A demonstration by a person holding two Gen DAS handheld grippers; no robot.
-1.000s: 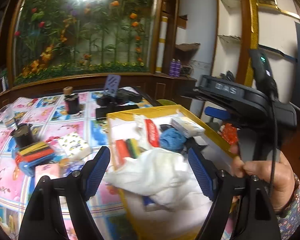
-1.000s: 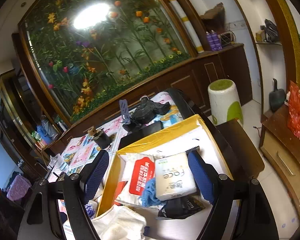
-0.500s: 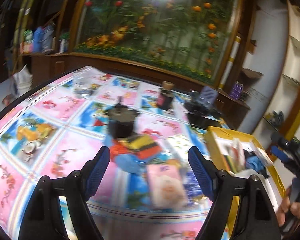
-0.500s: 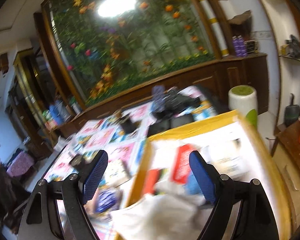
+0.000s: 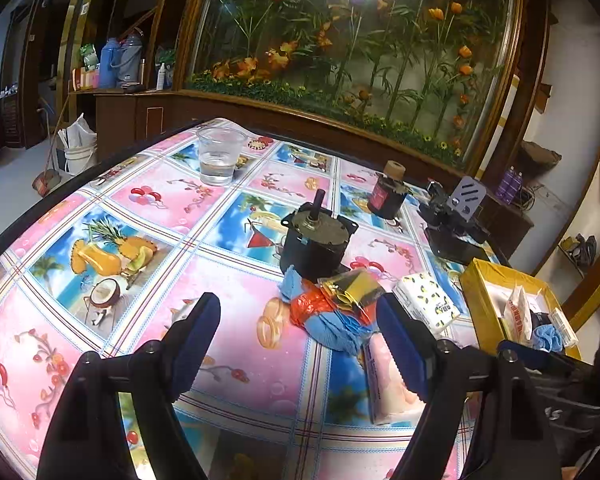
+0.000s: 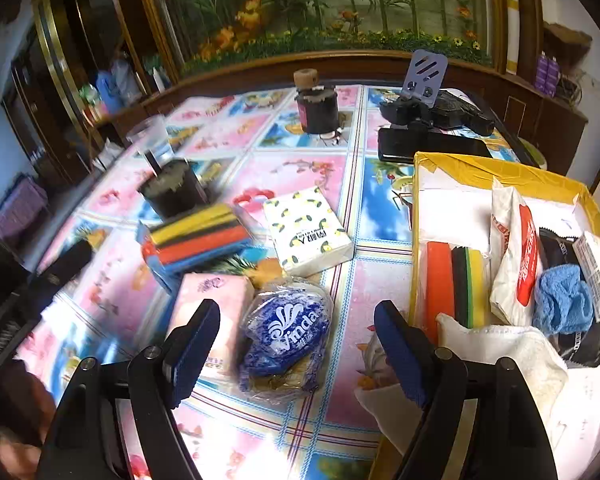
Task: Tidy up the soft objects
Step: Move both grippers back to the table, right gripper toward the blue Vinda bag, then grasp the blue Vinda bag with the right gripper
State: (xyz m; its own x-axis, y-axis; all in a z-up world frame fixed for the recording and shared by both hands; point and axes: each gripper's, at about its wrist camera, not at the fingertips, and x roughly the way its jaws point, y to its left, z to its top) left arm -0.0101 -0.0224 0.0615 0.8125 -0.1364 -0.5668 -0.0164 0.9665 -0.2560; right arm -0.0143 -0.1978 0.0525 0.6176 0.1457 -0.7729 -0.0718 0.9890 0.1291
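Left tool (image 5: 298,340) and right tool (image 6: 296,346) both stand wide apart with nothing gripped; the right tool's jaws have just been closing a little, with a blue tissue pack (image 6: 286,330) lying on the tabletop (image 5: 228,280) in the gap between them, untouched by the pads. A pink tissue pack (image 6: 214,316) lies just beside the blue one, toward the left jaw. Beyond them sit a white tissue pack with a lemon print (image 6: 308,230) and a bundle of coloured sponges (image 6: 198,240), which rests against a black motor (image 5: 316,240). At the right edge of the tabletop stands a yellow box (image 6: 480,168) that already holds an orange and yellow sponge set (image 6: 454,280), a red-and-white packet (image 6: 516,256), a blue cloth (image 6: 562,300) and a white towel (image 6: 508,350), the towel hanging over the box's near rim. A clear cup (image 5: 219,156) stands toward the far left corner, well apart from the soft things. In the left view the sponge bundle lies between the jaws, not touched.
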